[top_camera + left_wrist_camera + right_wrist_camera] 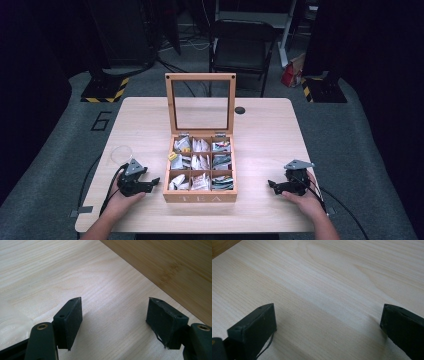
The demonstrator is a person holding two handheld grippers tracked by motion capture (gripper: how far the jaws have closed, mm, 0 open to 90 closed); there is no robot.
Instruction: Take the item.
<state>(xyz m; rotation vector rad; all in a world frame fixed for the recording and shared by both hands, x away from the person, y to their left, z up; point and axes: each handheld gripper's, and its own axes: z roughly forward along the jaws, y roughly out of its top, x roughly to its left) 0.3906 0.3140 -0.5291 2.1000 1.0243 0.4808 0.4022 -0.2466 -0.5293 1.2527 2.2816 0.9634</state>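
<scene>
A wooden tea box [201,196] stands in the middle of the table with its glass lid [200,103] upright. Its nine compartments hold several tea bags [200,163]. My left gripper [154,182] rests on the table just left of the box, open, jaws pointing at the box's side wall [172,262], nothing between them [114,302]. My right gripper [270,184] rests on the table to the right of the box, open, with only bare tabletop between its jaws [328,308]. A person's hand holds each gripper.
A clear round lid or dish [121,153] lies on the table behind the left gripper. A dark round spot [240,110] marks the table's far side. A black chair [242,47] stands beyond the table. Cables trail off the near edge.
</scene>
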